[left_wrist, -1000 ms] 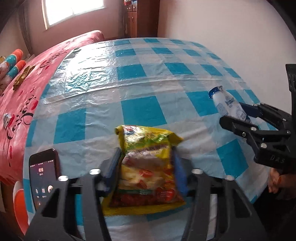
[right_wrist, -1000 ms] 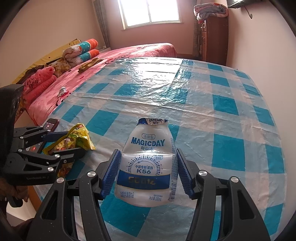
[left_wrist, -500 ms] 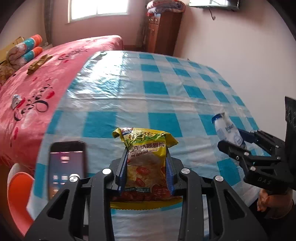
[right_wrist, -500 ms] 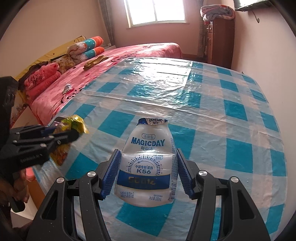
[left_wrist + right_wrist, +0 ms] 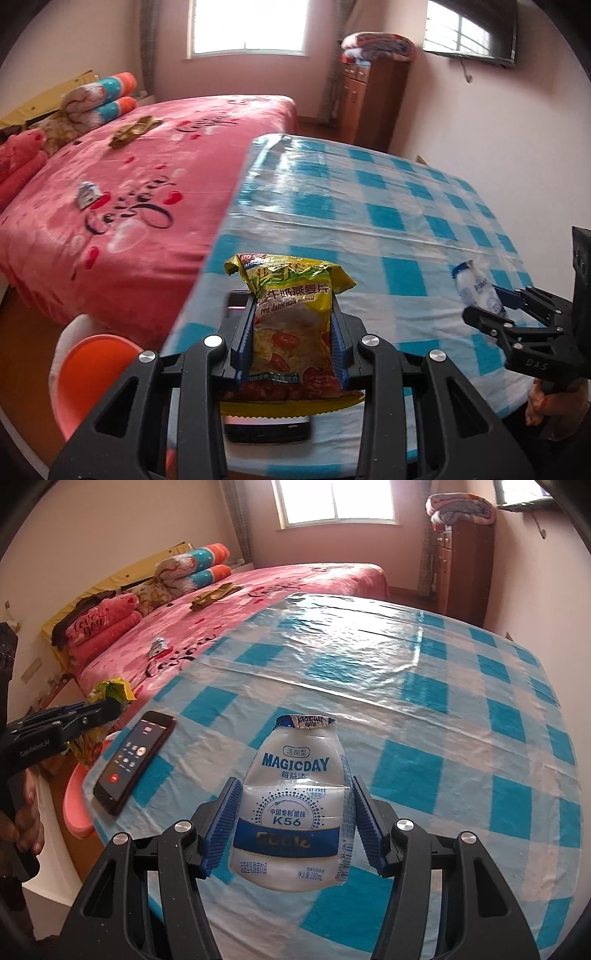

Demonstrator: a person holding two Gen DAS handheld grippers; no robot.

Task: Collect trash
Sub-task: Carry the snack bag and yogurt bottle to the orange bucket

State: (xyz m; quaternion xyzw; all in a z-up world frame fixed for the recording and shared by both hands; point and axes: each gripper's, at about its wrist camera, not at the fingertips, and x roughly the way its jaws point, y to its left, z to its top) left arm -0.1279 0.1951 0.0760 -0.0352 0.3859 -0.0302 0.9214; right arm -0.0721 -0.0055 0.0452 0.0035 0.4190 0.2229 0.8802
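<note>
A yellow oatmeal snack bag [image 5: 291,325] hangs above the table's near left corner, my left gripper [image 5: 293,339] shut on its sides with blue pads. The right wrist view shows the same bag [image 5: 107,694] in that gripper at the far left, over the table edge. A crushed white Magicday drink bottle [image 5: 293,805] is squeezed between the blue pads of my right gripper [image 5: 295,823], lifted off the cloth. From the left wrist view the bottle [image 5: 476,288] and the right gripper [image 5: 495,306] appear at the far right.
A phone [image 5: 136,760] with a lit screen lies on the blue-checked, plastic-covered table [image 5: 424,701] near its left corner. An orange stool [image 5: 92,373] stands below that corner. A pink bed [image 5: 129,192] with scraps on it runs beside the table. A wooden cabinet [image 5: 373,99] stands behind.
The left gripper closed on the snack bag, lifted it and carried it left toward the table's corner, above the phone. The right gripper drew back slightly, holding the bottle.
</note>
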